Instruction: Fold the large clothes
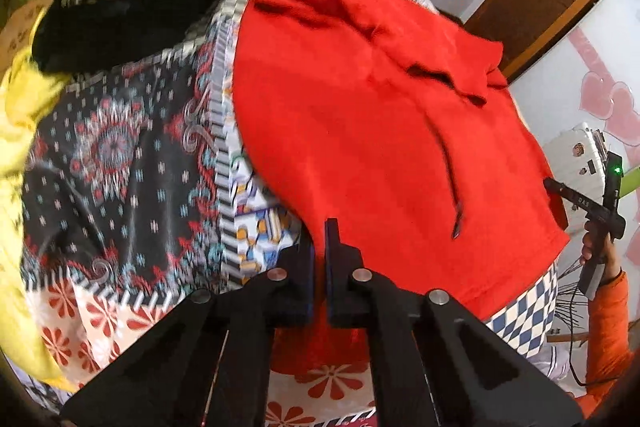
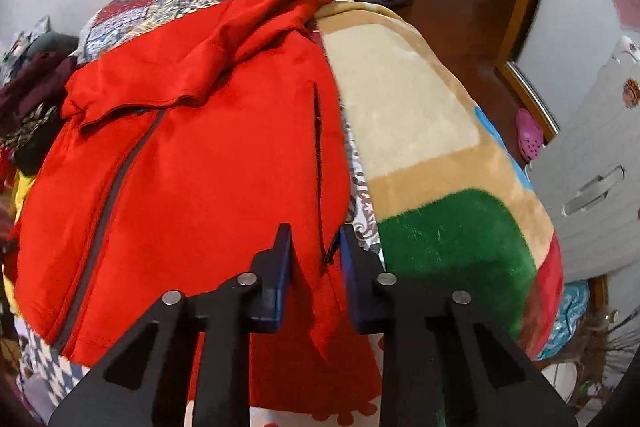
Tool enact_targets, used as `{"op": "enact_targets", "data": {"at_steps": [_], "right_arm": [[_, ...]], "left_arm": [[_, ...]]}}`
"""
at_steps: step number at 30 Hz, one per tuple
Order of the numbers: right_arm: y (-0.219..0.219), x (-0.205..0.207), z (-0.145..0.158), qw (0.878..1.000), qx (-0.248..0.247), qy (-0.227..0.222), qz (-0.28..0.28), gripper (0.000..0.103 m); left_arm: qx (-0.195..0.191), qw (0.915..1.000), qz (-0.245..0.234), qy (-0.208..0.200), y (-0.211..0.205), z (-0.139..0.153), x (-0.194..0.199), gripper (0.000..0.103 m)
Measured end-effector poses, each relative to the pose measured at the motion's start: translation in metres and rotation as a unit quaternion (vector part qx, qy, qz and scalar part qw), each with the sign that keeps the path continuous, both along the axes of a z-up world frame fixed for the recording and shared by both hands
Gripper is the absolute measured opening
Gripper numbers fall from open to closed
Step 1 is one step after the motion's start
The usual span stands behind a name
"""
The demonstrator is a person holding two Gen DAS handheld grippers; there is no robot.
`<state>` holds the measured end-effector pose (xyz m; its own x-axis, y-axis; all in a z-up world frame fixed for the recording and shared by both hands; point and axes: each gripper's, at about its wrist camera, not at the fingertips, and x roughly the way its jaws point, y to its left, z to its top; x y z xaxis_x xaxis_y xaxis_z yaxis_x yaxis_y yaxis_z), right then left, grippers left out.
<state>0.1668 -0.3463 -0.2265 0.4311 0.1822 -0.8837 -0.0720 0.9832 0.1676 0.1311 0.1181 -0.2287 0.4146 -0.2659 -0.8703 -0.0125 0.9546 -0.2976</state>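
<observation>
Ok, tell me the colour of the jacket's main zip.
Grey, on the red jacket; its zip shows best in the right wrist view.

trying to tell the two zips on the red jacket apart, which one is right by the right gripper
The short pocket zip on the red jacket: its lower end sits just by the right gripper. The long grey front zip runs diagonally, well left.

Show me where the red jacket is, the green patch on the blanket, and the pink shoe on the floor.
red jacket (image 2: 208,187): right wrist view, on its front panel beside the grey zip.
green patch (image 2: 452,247): right wrist view, on the middle of the blanket's green block.
pink shoe (image 2: 530,135): right wrist view, on its perforated upper.
</observation>
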Motion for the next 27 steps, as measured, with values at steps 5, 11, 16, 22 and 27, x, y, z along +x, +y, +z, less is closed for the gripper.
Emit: {"op": "enact_targets", "data": {"at_steps": [5,11,16,22,27], "right_arm": [[0.008,0.002,0.0,1.0,0.006,0.01,0.023,0.016],[0.005,0.018,-0.018,0.998,0.04,0.047,0.009,0.024],[0.006,0.028,-0.011,0.997,0.055,0.048,0.014,0.011],[0.014,0.056,0.028,0.997,0.064,-0.006,0.032,0.01],[0.024,0.101,0.068,0.995,0.068,-0.061,0.034,0.01]], "left_arm": [[-0.015,0.999,0.007,-0.041,0.002,0.027,0.014,0.002],[-0.025,0.9982,0.005,-0.054,0.0,0.037,0.034,0.002],[-0.028,0.9981,0.0,-0.055,-0.006,0.037,0.052,0.002],[-0.033,0.9957,0.009,-0.086,0.0,0.062,0.08,0.002],[-0.021,0.9925,0.031,-0.117,0.007,0.086,0.123,0.002]]}}
